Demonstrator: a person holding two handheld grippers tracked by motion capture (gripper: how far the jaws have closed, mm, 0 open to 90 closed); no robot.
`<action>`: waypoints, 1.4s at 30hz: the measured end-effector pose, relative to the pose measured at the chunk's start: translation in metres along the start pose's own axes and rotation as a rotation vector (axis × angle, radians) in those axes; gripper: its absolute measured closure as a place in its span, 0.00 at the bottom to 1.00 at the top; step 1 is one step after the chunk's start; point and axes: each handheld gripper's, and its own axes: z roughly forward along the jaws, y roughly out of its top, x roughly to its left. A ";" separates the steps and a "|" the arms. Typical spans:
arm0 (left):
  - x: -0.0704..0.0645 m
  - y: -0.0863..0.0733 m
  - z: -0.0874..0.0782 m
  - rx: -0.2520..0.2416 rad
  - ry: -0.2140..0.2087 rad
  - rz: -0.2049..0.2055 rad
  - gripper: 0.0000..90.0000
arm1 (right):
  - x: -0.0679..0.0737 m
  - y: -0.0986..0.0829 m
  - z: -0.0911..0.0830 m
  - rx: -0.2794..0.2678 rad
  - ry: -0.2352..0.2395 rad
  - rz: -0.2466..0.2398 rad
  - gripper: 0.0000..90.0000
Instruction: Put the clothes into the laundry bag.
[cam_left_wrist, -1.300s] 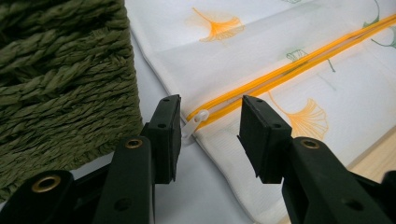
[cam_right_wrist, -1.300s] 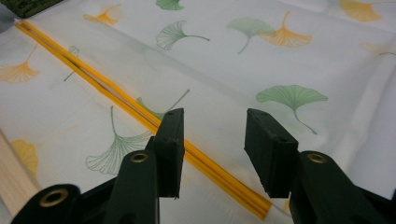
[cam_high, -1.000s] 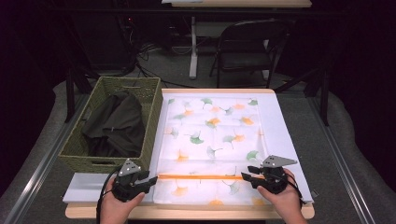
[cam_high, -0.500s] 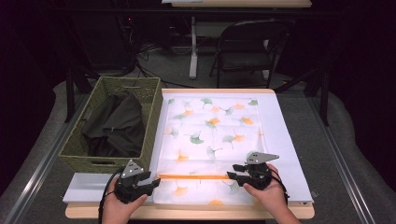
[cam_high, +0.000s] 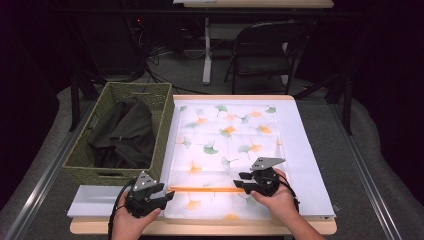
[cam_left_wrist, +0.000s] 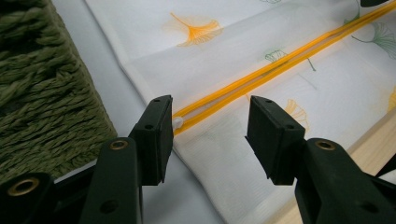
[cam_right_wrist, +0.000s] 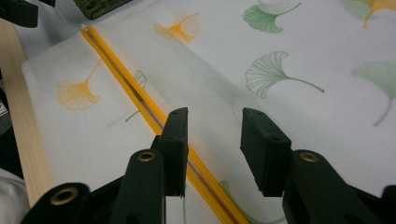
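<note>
A white mesh bag printed with green and orange ginkgo leaves lies flat on the table. An orange zipper crosses it near the front edge. My left gripper is open at the zipper's left end. In the left gripper view the left gripper stands with its jaws either side of the zipper, whose white end piece lies by the left jaw. My right gripper is open over the zipper's right part. In the right gripper view the zipper runs under the right gripper.
A green woven basket holding a dark garment stands left of the bag, close to my left gripper. A white sheet lies under the bag. The wooden table edge runs along the front. A folding chair stands beyond the table.
My right gripper has moved left along the zipper, toward the middle of the bag. The left gripper has stayed at the zipper's left end.
</note>
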 end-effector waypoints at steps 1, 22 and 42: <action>0.000 0.000 0.000 -0.003 -0.002 -0.001 0.56 | 0.003 0.003 0.005 0.004 -0.002 -0.007 0.70; 0.002 -0.008 0.000 0.006 -0.010 0.001 0.55 | 0.014 0.001 0.034 0.067 -0.018 -0.088 0.76; -0.002 -0.012 0.009 0.022 -0.037 0.012 0.55 | 0.020 -0.008 0.038 0.099 0.003 -0.157 0.65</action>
